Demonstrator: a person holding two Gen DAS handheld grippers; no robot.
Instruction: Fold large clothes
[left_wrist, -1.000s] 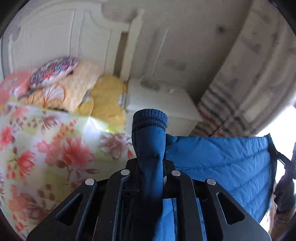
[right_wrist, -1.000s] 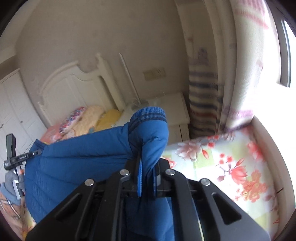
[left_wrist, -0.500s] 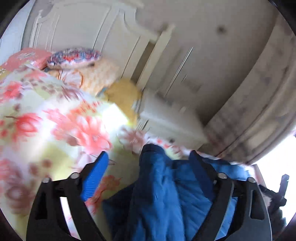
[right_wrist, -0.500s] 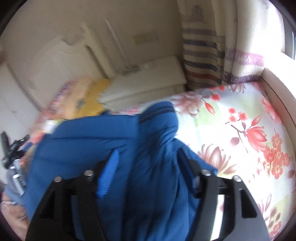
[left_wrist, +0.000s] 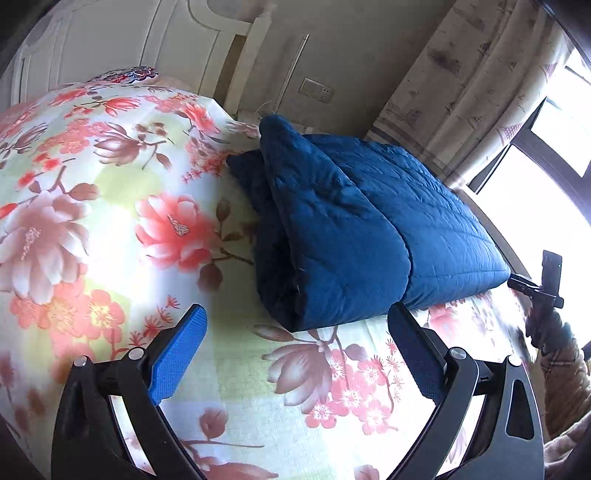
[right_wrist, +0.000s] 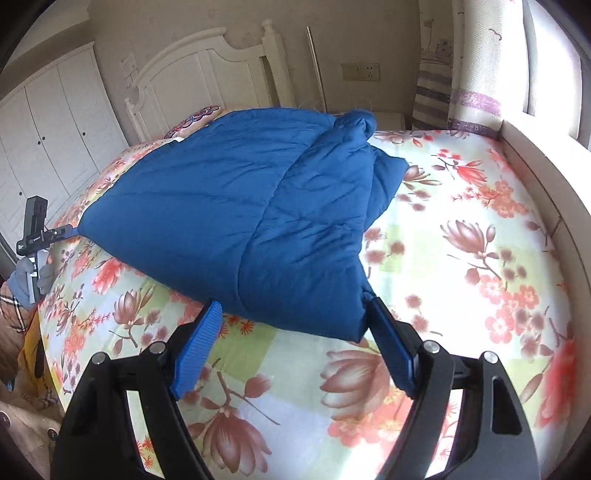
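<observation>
A bed with a floral sheet (left_wrist: 110, 229) fills the room, a white headboard (right_wrist: 207, 74) behind; a folded blue quilted jacket (right_wrist: 236, 206) lies on the sheet. The left claw (left_wrist: 295, 339) is released, jaws wide, empty; the right claw (right_wrist: 293, 332) is opening, its pads (right_wrist: 391, 343) just beside the jacket's near edge, gripping nothing.

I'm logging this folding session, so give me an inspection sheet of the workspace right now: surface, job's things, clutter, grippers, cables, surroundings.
Surface: floral bedspread covering the bed.
Job's things: blue quilted jacket lying folded on the bedspread, one sleeve laid over the top.
Clutter: patterned pillow near the headboard.
Grippers: left gripper open, nothing between its jaws; right gripper with jaws opening, the jacket's near edge between them.
Cables: nothing seen.
Surroundings: white headboard, wardrobe, curtain, wall socket.
</observation>
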